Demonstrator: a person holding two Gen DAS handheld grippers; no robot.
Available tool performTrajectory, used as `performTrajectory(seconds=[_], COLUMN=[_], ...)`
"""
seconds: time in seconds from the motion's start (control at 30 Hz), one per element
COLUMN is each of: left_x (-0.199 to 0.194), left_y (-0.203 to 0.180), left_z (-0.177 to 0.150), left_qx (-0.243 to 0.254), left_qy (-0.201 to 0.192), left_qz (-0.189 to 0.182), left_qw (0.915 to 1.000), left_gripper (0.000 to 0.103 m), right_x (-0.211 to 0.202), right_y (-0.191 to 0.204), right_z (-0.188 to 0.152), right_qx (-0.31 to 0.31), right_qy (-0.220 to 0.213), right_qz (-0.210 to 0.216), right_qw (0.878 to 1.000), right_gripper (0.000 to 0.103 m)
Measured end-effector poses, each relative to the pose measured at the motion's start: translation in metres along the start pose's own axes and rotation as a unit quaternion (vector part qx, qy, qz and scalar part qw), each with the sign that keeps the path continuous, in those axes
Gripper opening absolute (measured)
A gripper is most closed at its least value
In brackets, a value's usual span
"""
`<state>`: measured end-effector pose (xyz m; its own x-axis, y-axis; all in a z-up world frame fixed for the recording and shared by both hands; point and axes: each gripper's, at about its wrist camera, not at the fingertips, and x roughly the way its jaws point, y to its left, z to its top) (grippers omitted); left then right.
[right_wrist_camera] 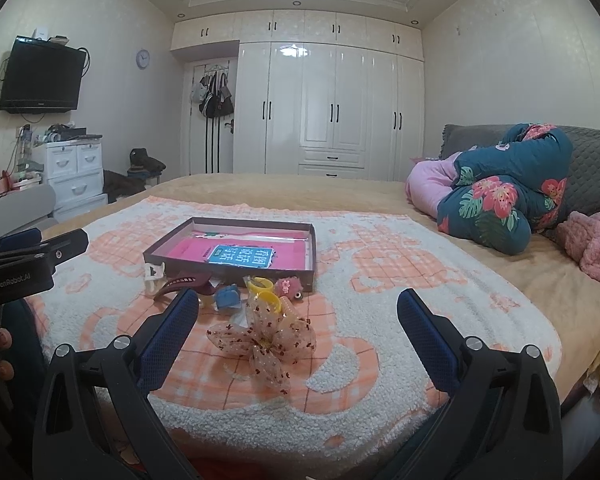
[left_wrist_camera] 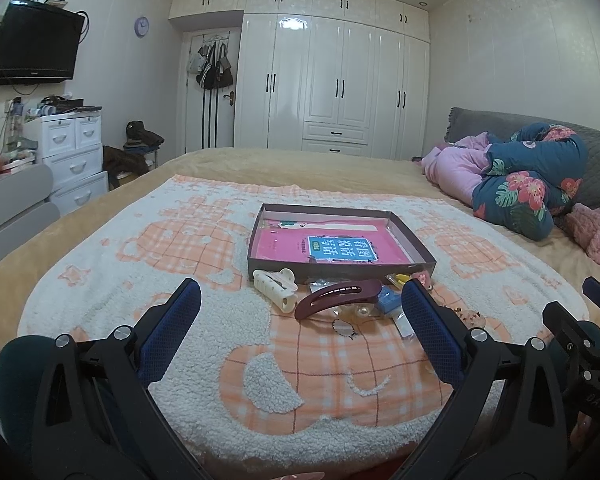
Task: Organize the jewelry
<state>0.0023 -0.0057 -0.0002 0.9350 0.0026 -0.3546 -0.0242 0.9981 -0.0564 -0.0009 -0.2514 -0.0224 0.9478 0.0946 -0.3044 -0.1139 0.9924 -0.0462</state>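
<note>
Both hand-held grippers, left (left_wrist_camera: 300, 300) and right (right_wrist_camera: 298, 310), hover spread wide and empty above the peach-and-white fleece blanket (right_wrist_camera: 380, 280) on the bed. The hair accessories lie just before the shallow dark cardboard box (left_wrist_camera: 420, 258): a cream claw clip (left_wrist_camera: 278, 286), a maroon barrette (left_wrist_camera: 336, 296), and a sheer dotted bow (right_wrist_camera: 266, 344).
</note>
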Motion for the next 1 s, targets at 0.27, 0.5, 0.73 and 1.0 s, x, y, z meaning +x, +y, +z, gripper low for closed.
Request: performTrajectory(seconds=[0.27, 0.5, 0.73, 1.0], left_x=[-0.0009, -0.0009, 0.0018, 0.0028], left_y=[-0.0002, -0.0007, 0.0012, 0.0000], left_z=[0.0017, 0.0015, -0.0008, -0.0022], left_qx=[0.001, 0.001, 0.001, 0.002], left_qy=[0.000, 0.000, 0.001, 0.004], left_qz=[0.000, 0.001, -0.002, -0.003], left_qw=[1.0000, 1.0000, 1.0000, 1.0000], left_gripper=[0.092, 0.092, 0.092, 0.092], right_x=[-0.0002, -0.0006, -0.0005, 0.0000], right_y=[-0.0001, 0.0003, -0.0004, -0.0002], right_z=[0.0002, 0.0004, 0.0004, 0.0005], right_qx=[-0.001, -0.002, 0.000, -0.001], right_qy=[-0.001, -0.002, -0.001, 0.000], right_qz=[-0.001, -0.002, -0.001, 0.000], right_qw=[1.000, 1.000, 1.000, 1.000], right_gripper=[0.097, 0.097, 0.097, 0.097])
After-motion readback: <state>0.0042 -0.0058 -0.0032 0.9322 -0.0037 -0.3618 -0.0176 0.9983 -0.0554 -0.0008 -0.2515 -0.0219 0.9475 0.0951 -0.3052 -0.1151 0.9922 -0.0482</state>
